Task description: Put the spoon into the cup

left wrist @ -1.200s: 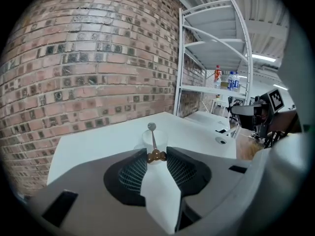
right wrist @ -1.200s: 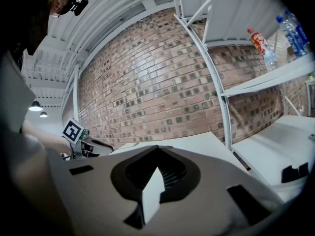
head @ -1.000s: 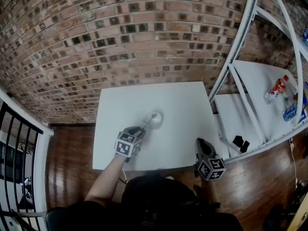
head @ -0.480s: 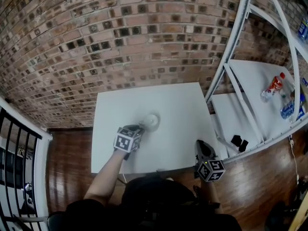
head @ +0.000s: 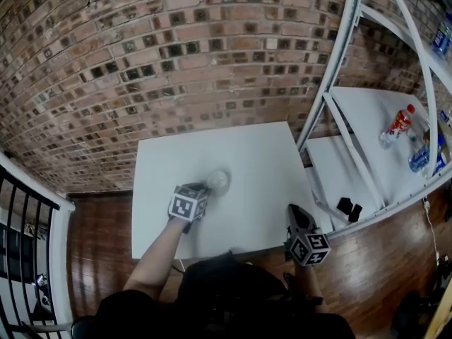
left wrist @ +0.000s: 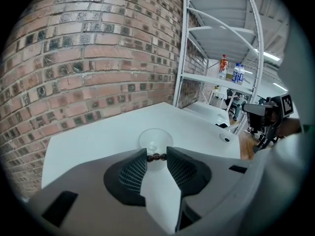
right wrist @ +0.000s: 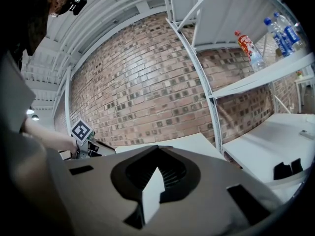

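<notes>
Left tongs (head: 203,188), clamping spoon (left wrist: 157,157), apparently moved closer to cup (left wrist: 155,141).

Left gripper (left wrist: 157,154) angled downward, jaws clamped on the spoon (left wrist: 153,157) handle, left forearm (head: 157,260) extended forward, right gripper (right wrist: 157,154) near level, jaws together, empty

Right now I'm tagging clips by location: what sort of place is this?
Likely an indoor studio or workshop: exposed brick wall, white metal shelving rack with drink bottles, plain white table.

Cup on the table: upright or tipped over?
Upright: the cup stands on the table, open rim up, just beyond the left gripper.
</notes>
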